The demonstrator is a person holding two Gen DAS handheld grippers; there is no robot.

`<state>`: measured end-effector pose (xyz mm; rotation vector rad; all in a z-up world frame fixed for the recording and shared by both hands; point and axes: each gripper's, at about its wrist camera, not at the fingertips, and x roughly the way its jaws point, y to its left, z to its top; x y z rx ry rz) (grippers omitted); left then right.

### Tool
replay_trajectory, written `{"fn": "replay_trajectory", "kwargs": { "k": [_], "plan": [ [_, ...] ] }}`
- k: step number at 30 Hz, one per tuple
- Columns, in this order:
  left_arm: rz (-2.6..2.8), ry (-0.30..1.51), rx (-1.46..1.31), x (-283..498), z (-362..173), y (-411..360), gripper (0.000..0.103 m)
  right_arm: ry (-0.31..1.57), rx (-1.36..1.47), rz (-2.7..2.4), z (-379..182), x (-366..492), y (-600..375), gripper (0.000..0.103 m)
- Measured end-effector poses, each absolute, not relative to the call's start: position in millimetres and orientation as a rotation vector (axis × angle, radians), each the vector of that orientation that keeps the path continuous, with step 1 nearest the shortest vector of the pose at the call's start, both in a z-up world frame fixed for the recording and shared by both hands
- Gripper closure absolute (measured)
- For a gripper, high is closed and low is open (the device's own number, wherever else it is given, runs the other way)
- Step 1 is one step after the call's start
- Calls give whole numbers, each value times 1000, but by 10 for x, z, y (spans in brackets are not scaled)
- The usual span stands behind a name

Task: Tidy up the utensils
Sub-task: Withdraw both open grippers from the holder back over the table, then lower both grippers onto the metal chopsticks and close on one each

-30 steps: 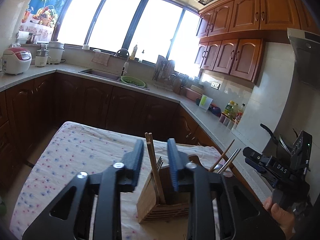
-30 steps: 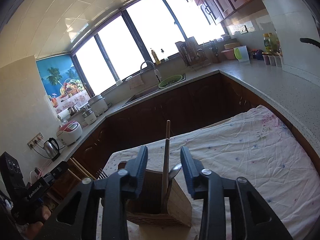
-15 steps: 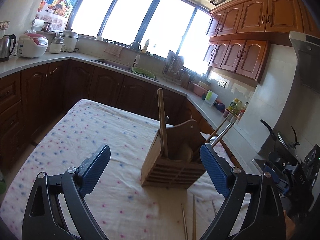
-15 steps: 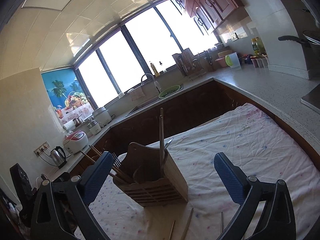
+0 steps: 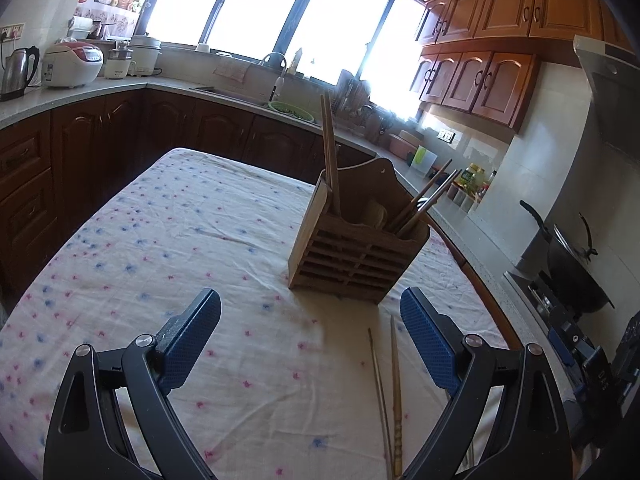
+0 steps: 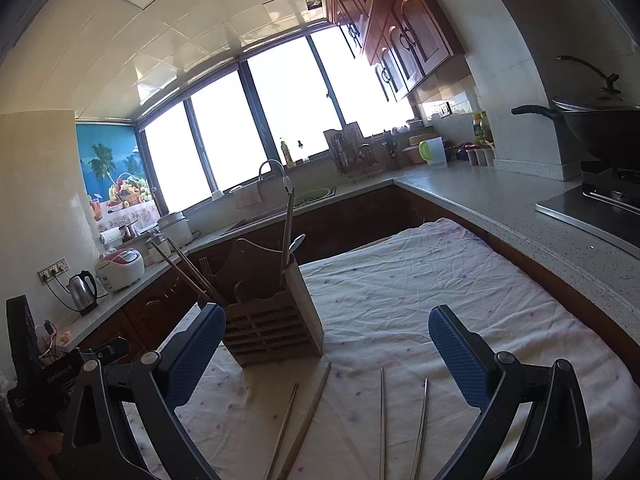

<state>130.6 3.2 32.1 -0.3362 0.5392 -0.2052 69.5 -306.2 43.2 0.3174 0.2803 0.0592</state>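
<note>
A slatted wooden utensil holder (image 5: 352, 256) (image 6: 272, 328) stands on the flowered tablecloth (image 5: 180, 240). A pair of wooden chopsticks (image 5: 330, 160) stands upright in its left end. More chopsticks (image 5: 428, 200) lean out of the right end, and a spoon (image 6: 297, 242) shows inside. My left gripper (image 5: 310, 312) is open and empty, just short of the holder. My right gripper (image 6: 327, 320) is also wide open with nothing in it. Loose wooden chopsticks (image 6: 308, 416) (image 5: 395, 392) and metal chopsticks (image 6: 383, 420) lie on the cloth in front of the holder.
Dark cabinets with a grey counter (image 6: 500, 208) wrap around the table. A sink (image 5: 240, 94) is at the back, a wok (image 6: 604, 128) on the stove at the right, and a kettle (image 5: 18, 70) and rice cooker (image 5: 72, 64) at the left.
Both grippers opened and let go of the chopsticks, which now stand in the holder. Both have drawn back from the holder and sunk lower, so the loose chopsticks on the cloth come into view.
</note>
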Motion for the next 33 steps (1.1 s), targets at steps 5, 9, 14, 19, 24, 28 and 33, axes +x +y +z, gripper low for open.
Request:
{"fn": "replay_trajectory", "kwargs": {
  "k": [5, 9, 14, 19, 24, 28, 33],
  "plan": [
    [-212, 568, -310, 1250, 225, -41, 10, 345, 297, 61, 249, 665, -3063, 1],
    [-214, 607, -304, 1282, 154, -70, 10, 397, 307, 58, 157, 688, -3099, 0],
    [-210, 626, -291, 1305, 115, -98, 10, 427, 307, 49, 102, 704, -3108, 1],
    [-192, 667, -266, 1371, 53, -130, 10, 471, 292, 48, 35, 785, -3095, 1],
    [-207, 722, -228, 1434, -47, -200, 10, 544, 295, 48, -76, 914, -3115, 6],
    [-229, 753, -183, 1483, -102, -322, 12, 610, 311, 43, -188, 1019, -3162, 30],
    [-318, 818, -140, 1689, -146, -603, 43, 683, 324, 76, -268, 1203, -3187, 51]
  ]
}}
